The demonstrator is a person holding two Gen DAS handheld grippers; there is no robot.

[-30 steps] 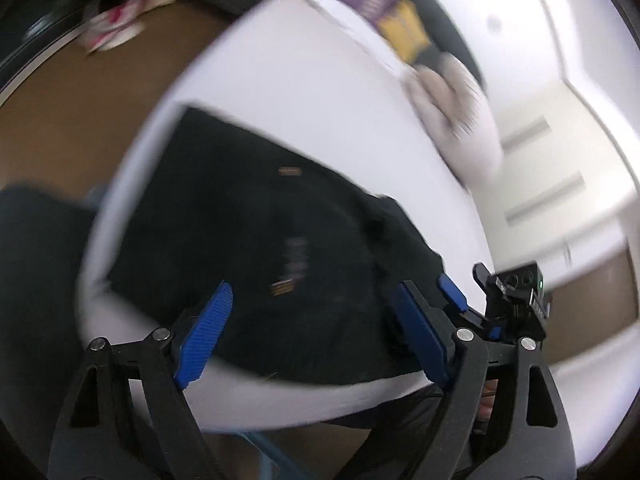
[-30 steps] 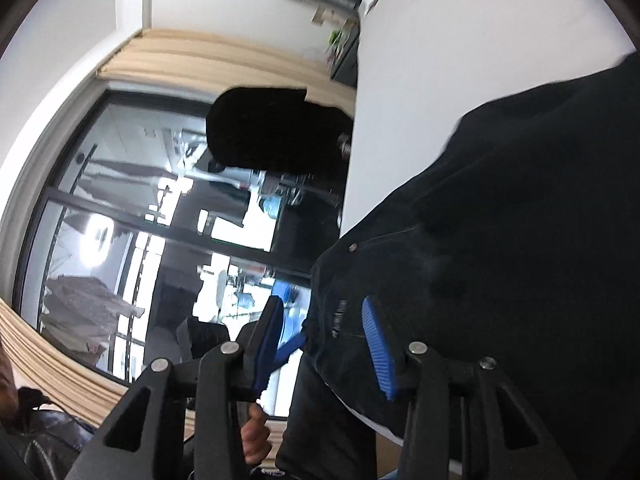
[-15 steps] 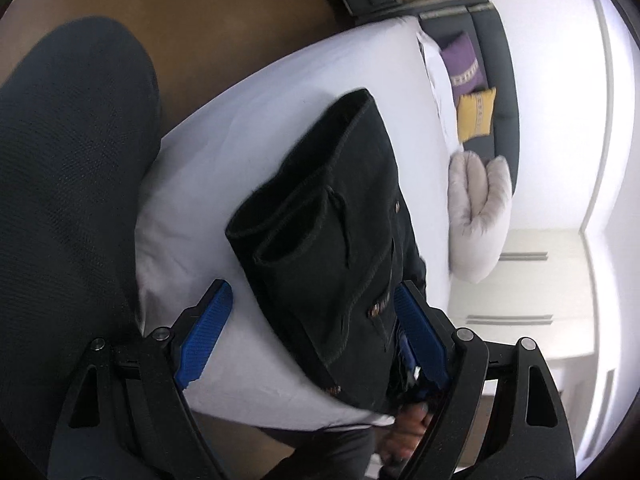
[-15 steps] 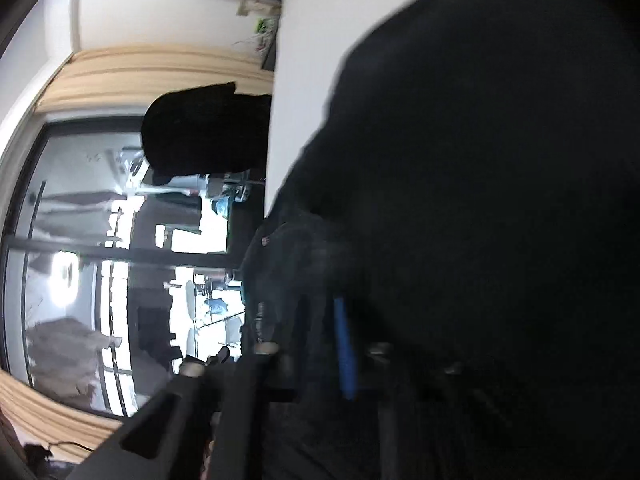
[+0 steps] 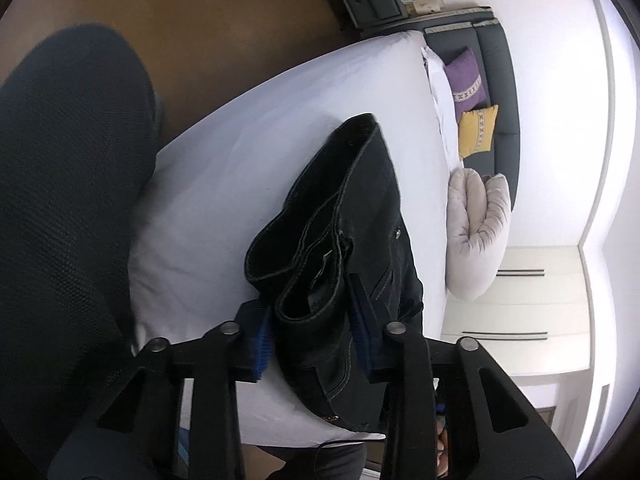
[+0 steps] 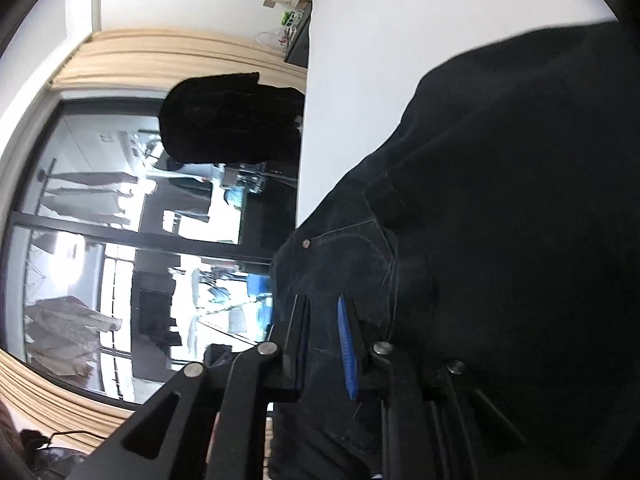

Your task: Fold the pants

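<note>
Black pants point(image 5: 360, 208) lie folded lengthwise on the white bed point(image 5: 260, 140), with their open end toward the near edge. My left gripper point(image 5: 312, 328) sits over that end. Its jaws are closing, and the blue pads point(image 5: 262, 336) press the thick fabric from both sides. In the right wrist view the pants point(image 6: 500, 200) fill the right half over the bed point(image 6: 380, 40). My right gripper point(image 6: 322, 344) has a fold near a riveted pocket pinched between its pads point(image 6: 346, 344); its jaws are easing open slightly.
A dark mesh chair back point(image 5: 60, 200) stands close on the left over brown floor point(image 5: 200, 20). Purple point(image 5: 466, 76) and yellow point(image 5: 478, 130) cushions and a grey pillow point(image 5: 478, 228) lie at the bed's head. A large window point(image 6: 100, 240) and another black chair point(image 6: 228, 120) flank the bed.
My left gripper came down to the bed's near edge, rolled, and its wide-open jaws closed onto the pants' end. My right gripper's jaws narrowed onto the fabric.
</note>
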